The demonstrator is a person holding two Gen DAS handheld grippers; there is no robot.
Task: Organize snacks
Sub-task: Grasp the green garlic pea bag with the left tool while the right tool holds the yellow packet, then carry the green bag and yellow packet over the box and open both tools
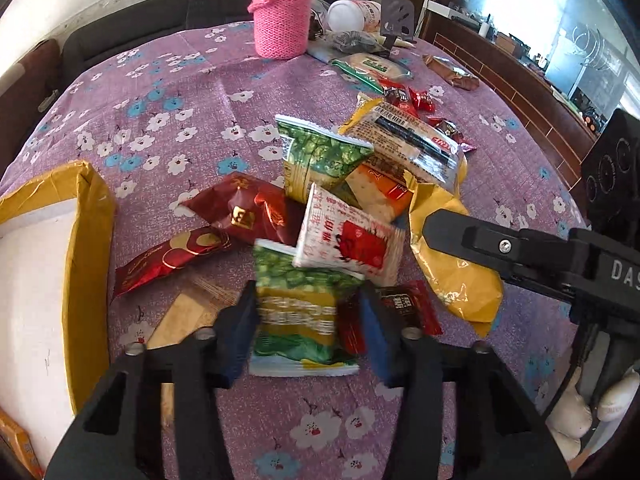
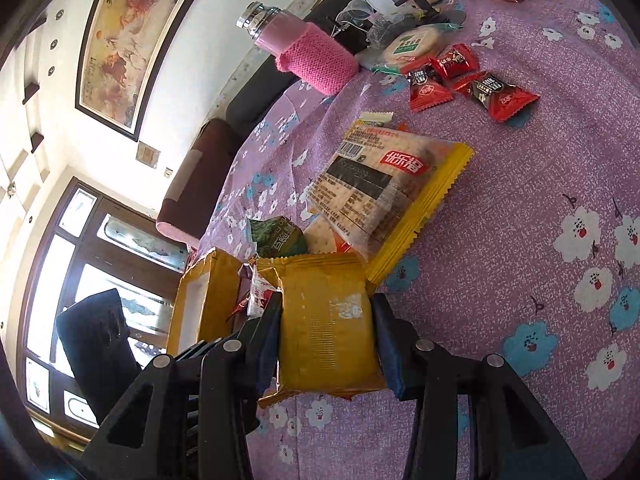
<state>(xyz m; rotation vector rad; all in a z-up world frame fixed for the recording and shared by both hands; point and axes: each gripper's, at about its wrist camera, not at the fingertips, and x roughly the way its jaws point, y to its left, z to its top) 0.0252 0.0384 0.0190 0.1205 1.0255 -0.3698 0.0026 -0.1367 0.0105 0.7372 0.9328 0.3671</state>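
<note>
A heap of snack packets lies on the purple flowered tablecloth (image 1: 200, 92). My left gripper (image 1: 308, 300) points down at the near side of the heap, shut on a green pea packet (image 1: 296, 312) that stands between its blue pads. A white-and-red packet (image 1: 352, 240) leans just behind it. My right gripper (image 2: 328, 304) is shut on a yellow packet (image 2: 328, 328). In the left wrist view that yellow packet (image 1: 456, 276) hangs under one of the right gripper's fingers (image 1: 472, 236). A yellow-edged box (image 1: 88, 232) with a white inside sits at the left.
Dark red packets (image 1: 240, 208), another green pea packet (image 1: 320, 156) and a large cracker pack (image 2: 376, 188) lie in the heap. Small red candies (image 2: 452, 76) lie farther back. A pink knit-sleeved bottle (image 1: 282, 20) and clutter stand at the far edge.
</note>
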